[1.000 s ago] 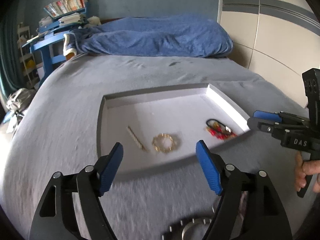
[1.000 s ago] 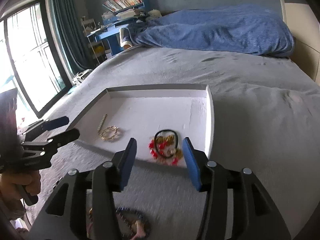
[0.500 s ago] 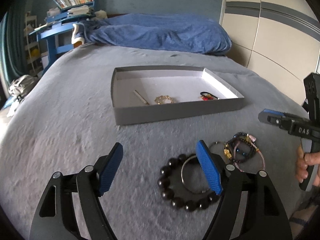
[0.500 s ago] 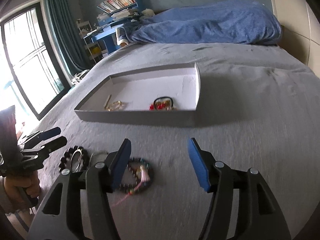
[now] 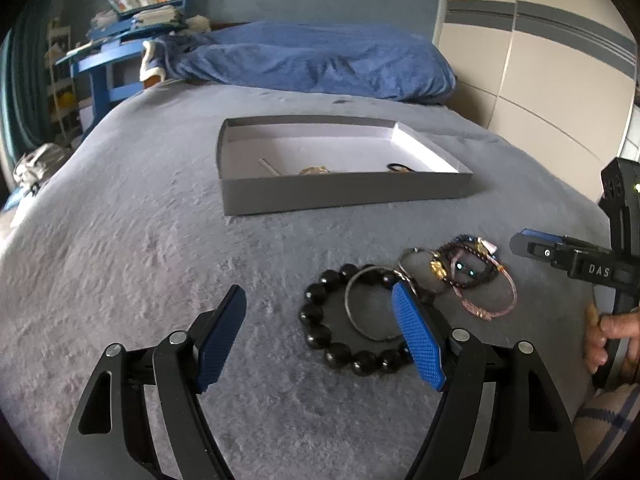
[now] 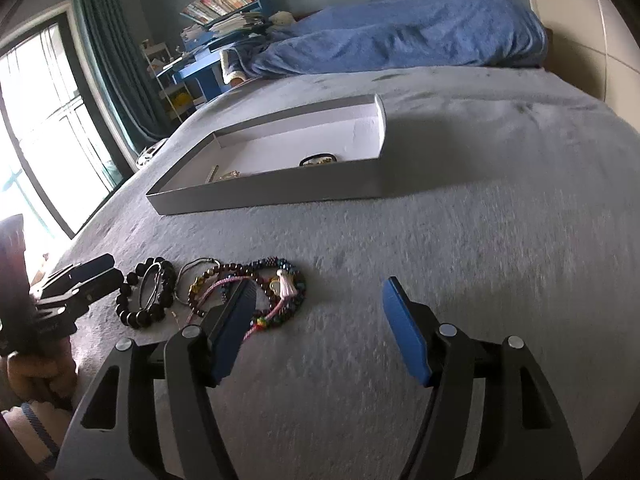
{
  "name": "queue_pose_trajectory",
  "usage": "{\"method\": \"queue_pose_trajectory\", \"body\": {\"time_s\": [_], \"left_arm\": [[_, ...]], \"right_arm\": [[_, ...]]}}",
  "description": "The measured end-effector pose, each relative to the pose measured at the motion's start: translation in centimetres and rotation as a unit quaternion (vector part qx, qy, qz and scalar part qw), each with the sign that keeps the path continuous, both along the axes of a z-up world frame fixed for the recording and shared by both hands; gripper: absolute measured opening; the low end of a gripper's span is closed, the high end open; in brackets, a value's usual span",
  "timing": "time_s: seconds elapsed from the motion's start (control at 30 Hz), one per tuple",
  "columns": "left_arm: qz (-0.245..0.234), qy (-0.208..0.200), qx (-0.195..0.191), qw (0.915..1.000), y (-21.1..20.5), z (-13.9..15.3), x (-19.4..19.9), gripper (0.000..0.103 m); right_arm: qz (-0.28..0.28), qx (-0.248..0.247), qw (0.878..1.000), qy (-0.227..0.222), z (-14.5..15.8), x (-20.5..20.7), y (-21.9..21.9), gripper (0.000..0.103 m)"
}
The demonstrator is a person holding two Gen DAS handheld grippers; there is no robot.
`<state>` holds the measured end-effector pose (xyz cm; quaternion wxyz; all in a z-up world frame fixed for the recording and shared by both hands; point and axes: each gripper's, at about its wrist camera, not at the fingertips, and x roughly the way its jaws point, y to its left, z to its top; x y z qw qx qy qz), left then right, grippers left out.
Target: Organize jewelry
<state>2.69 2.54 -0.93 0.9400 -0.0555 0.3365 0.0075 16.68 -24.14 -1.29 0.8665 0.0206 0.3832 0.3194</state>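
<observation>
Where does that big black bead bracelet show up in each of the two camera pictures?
Left wrist view: black bead bracelet lies low and centre, partly behind the left gripper's right finger.
Right wrist view: it lies at the left edge, beside the other gripper.
Shared landmark: the grey tray beyond it.

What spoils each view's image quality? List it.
Left wrist: fisheye bends the wardrobe and tray; the bedspread is slightly smeared. Right wrist: the window is blown out by daylight, the bedspread streaks with motion blur, the corners are dark.
</observation>
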Motion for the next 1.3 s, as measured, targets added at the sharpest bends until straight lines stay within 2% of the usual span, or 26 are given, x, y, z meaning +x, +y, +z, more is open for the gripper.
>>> {"method": "queue_pose_trajectory", "body": {"time_s": [0.2, 0.27, 0.33, 0.47, 0.8, 0.9, 0.93, 1.03, 1.2, 1.27, 1.3], "left_arm": [[-0.030, 0.006, 0.022, 0.9993, -1.4, 0.0, 0.4, 0.075], [-0.045, 0.005, 0.028, 0.9986, -2.0, 0.0, 0.4, 0.071], [-0.062, 0.001, 0.033, 0.9975, -2.6, 0.1, 0.3, 0.062], [-0.087, 0.017, 0.038, 0.9953, -3.5, -0.2, 1.0, 0.060], [-0.076, 0.068, 0.023, 0.9946, -3.0, -1.3, 3.3, 0.058], [-0.073, 0.078, 0.014, 0.9942, -2.7, -1.5, 3.9, 0.048], [-0.073, 0.079, 0.013, 0.9941, -2.7, -1.6, 3.9, 0.048], [-0.075, 0.072, 0.011, 0.9945, -2.7, -1.4, 3.6, 0.048], [-0.074, 0.030, -0.001, 0.9968, -2.3, -0.6, 2.0, 0.047], [-0.065, 0.007, -0.010, 0.9978, -1.9, -0.2, 1.2, 0.047], [-0.061, 0.002, -0.014, 0.9980, -1.6, -0.2, 1.0, 0.048]], "right_arm": [[0.004, -0.002, 1.000, 0.004, -0.4, -0.6, 0.2, 0.066], [0.005, -0.002, 1.000, 0.008, -0.4, -0.7, 0.2, 0.066], [0.004, 0.001, 1.000, 0.008, -0.4, -0.6, 0.2, 0.066], [0.004, 0.002, 1.000, 0.013, -0.5, -0.4, 0.1, 0.066], [0.004, 0.001, 1.000, 0.012, -0.5, -0.4, 0.2, 0.066], [0.004, 0.002, 1.000, 0.012, -0.5, -0.4, 0.2, 0.066], [0.004, 0.002, 1.000, 0.012, -0.5, -0.4, 0.2, 0.066], [0.004, 0.002, 1.000, 0.012, -0.4, -0.4, 0.2, 0.066], [0.015, 0.004, 1.000, 0.001, -0.2, -0.9, 0.4, 0.066], [0.027, -0.001, 1.000, -0.003, -0.1, -1.1, 0.7, 0.063], [0.031, -0.005, 1.000, -0.004, -0.1, -1.1, 1.0, 0.058]]}}
